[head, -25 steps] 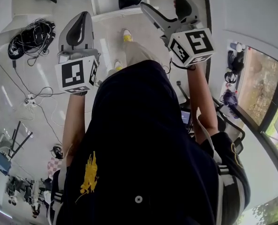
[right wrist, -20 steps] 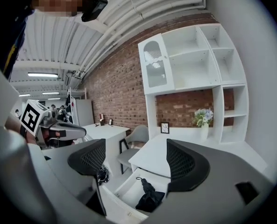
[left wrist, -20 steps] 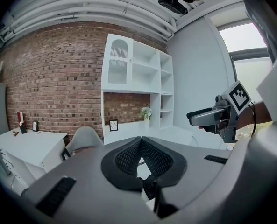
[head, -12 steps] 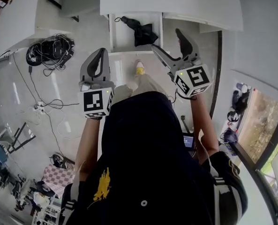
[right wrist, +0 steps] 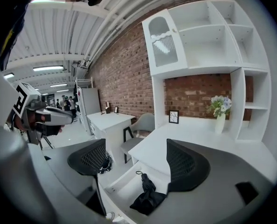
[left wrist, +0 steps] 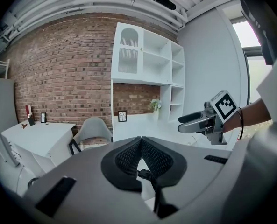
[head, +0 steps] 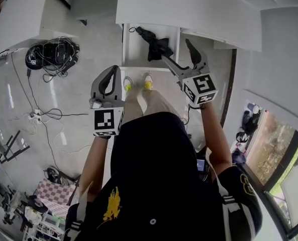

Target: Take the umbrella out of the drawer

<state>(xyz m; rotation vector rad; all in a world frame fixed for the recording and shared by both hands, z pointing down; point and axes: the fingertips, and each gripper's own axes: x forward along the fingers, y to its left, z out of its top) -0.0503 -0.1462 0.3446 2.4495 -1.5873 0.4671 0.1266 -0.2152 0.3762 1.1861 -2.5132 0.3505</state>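
Left gripper: your left gripper point(left wrist: 141, 138) has its black mesh-faced jaws pressed together tip to tip, with nothing pinched. In the head view you hold it over the pale floor, just off the drawer's front left corner.
Right gripper: your right gripper point(right wrist: 134, 143) has its jaws spread wide and grips nothing. Its own view looks down between them at the drawer, and the umbrella lies in that gap, apart from both jaws. In the head view its jaws reach over the drawer's front right corner.
Umbrella: the black folded fabric umbrella point(head: 158, 46) lies flat inside the drawer, toward its right side as you look down. Its slim end points to the back, and the loose, bunched fabric lies nearer the front.
Drawer: the open white drawer point(head: 127, 46) is pulled out from under the white desk point(head: 189, 9). Its bare bottom shows to the left of the umbrella.
Your stance: you stand facing the drawer, with your yellow shoes point(head: 147, 79) just at its front edge.
Floor: a tangle of black cables point(head: 51, 51) lies to your left, well apart from the drawer.
Background: a grey shell chair point(right wrist: 140, 122) stands at the desk's left end. A white vase of flowers point(right wrist: 220, 111) sits on the desktop below the white shelf unit point(right wrist: 208, 36), against a red brick wall point(right wrist: 124, 78).
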